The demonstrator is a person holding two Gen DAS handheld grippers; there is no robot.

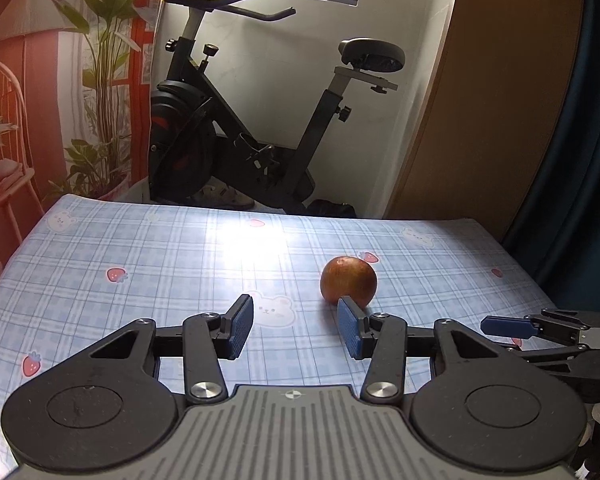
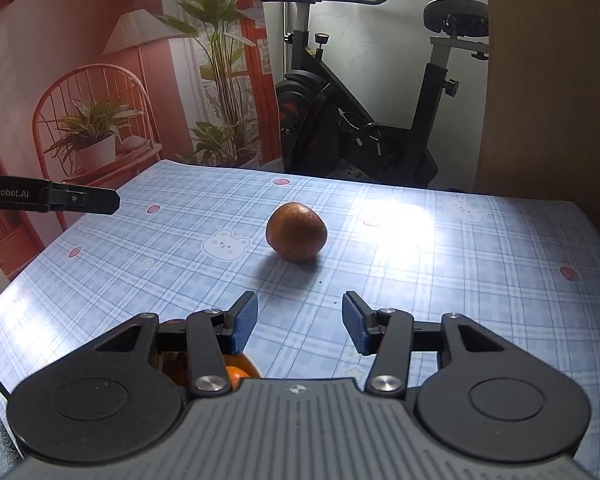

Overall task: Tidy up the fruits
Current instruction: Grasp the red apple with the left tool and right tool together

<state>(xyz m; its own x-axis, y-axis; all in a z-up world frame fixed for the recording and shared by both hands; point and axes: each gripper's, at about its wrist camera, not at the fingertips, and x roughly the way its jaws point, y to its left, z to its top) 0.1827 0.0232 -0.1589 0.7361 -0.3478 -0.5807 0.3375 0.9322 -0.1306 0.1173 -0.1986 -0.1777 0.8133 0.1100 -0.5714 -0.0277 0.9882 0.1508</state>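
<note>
Right wrist view: 1 brown fruit (image 2: 296, 233) on tablecloth (image 2: 460, 280); both grippers' jaws apart, empty.

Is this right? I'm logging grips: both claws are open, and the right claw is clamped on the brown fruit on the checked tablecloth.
Not quite. The right wrist view shows the right claw open and empty, with the brown fruit lying free on the checked tablecloth, ahead of its fingers. The left claw is open too.

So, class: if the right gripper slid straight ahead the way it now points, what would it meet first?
Probably the round orange-brown fruit on the blue checked tablecloth. It sits slightly left of centre ahead of the open right gripper, so depth permitting, contact looks likely.
</note>
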